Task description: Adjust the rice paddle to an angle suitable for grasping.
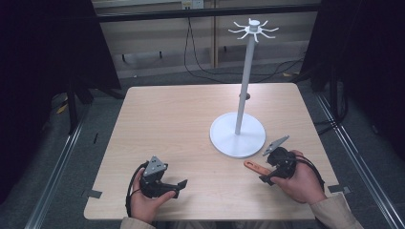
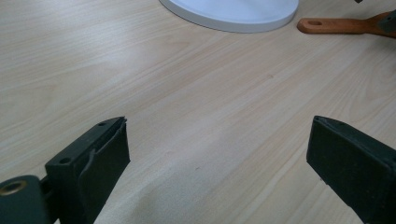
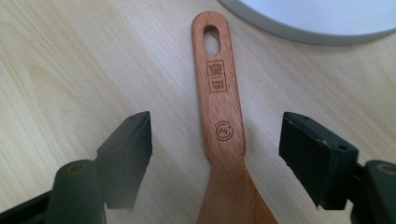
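Looking down from the high view, the wooden spatula (image 1: 255, 167) lies flat on the table (image 1: 167, 124) near its right edge, just beside the round base of the white hook stand (image 1: 237, 135), with the right gripper (image 1: 272, 176) over its broad end and the left gripper (image 1: 174, 188) resting well apart toward the near edge. Along the left gripper view, its jaws are spread wide over bare wood, nothing between them, and the spatula's handle (image 2: 334, 25) shows far off beside the stand's base (image 2: 233, 11). Along the right gripper view, the jaws stand spread on either side of the spatula (image 3: 219, 107), apart from it, its handle running away toward the stand (image 3: 317, 21) and ending in a slotted hanging hole. It looks light, stiff and thin, with a smooth finish that could slip; lying flat, it offers little edge, so pinching across the narrow neck, just where the handle widens into the blade, seems the surest hold.
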The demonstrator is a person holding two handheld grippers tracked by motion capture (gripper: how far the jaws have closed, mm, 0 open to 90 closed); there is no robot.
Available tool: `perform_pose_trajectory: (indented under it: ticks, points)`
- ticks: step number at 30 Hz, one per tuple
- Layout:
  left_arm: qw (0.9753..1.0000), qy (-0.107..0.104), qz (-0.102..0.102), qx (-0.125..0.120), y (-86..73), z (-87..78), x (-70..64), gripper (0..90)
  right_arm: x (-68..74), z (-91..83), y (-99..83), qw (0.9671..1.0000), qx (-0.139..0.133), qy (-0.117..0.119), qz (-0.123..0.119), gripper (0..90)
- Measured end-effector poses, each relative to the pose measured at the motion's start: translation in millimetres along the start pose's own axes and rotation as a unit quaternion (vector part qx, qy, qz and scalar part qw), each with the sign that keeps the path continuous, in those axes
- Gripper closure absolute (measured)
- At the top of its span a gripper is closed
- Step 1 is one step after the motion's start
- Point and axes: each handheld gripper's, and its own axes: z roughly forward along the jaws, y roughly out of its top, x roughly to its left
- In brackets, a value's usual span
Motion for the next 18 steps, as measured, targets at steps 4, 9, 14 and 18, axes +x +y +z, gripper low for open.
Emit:
perform_pose_trajectory:
  ticks: [4,9,14,18]
  points:
    - [1.0,-0.001,0.0,-0.002,0.2,-0.2,0.4,5.7,-0.9,1.3,4.6,0.9999,0.013,-0.001,-0.006,29.3]
    - [1.0,-0.001,-0.001,-0.001,0.5,0.3,0.4,5.7,-6.7,3.7,9.3,0.999,0.04,0.005,-0.018,33.9]
    - [1.0,0.0,0.003,-0.001,1.2,-0.5,0.8,5.8,-10.0,7.3,12.0,0.9978,0.063,0.015,-0.011,36.5]
    - [1.0,0.0,0.003,0.0,1.2,-0.3,0.9,5.7,-12.1,9.5,14.2,0.9975,0.067,0.016,-0.015,37.4]
